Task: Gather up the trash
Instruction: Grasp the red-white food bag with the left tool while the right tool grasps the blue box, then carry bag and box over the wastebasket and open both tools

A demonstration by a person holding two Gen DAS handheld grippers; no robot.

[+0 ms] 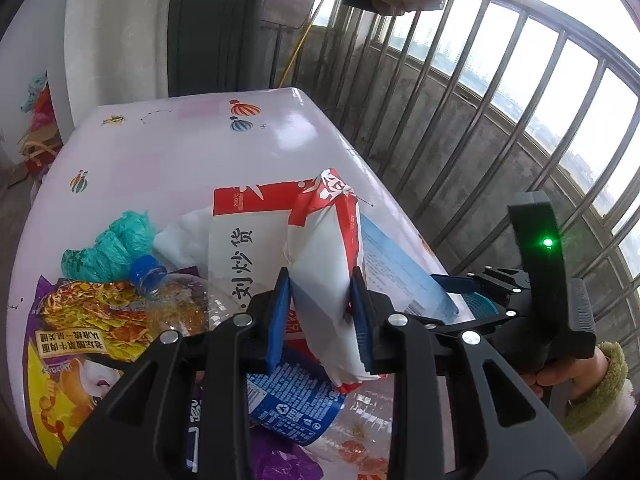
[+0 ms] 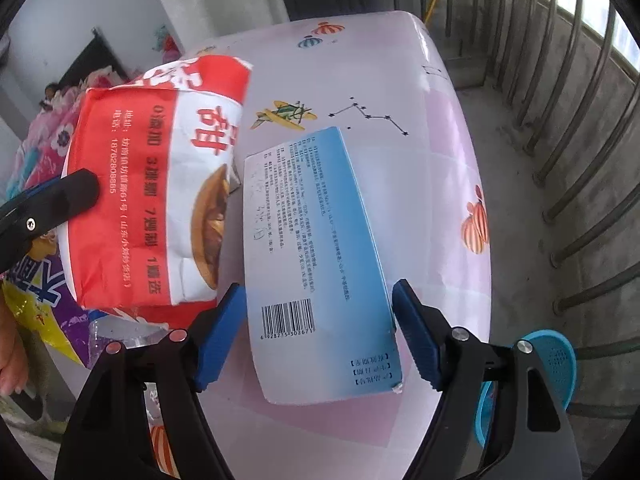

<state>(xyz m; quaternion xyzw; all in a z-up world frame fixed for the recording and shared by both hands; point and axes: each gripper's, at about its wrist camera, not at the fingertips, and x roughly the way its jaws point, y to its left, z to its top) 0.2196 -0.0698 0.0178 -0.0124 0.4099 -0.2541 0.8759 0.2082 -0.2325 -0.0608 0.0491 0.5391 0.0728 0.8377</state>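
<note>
The left gripper (image 1: 322,312) has its fingers (image 1: 280,312) clamped on a red-and-white paper bag (image 1: 324,264), its contents unseen, held upright above a clear bottle (image 1: 180,304) and snack wrappers (image 1: 80,320). The right gripper (image 2: 316,332) fingers (image 2: 218,336) stand spread, not pressing, astride a blue box (image 2: 316,248) flat on the tabletop (image 2: 448,184). A teal basket (image 2: 556,356) sits just right of them.

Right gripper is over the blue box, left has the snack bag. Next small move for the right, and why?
Probably ease the right gripper down and close. Its jaws are opening and already straddle the flat blue box, whose sides are not yet touched. The left gripper is shut on the red-and-white bag.
</note>
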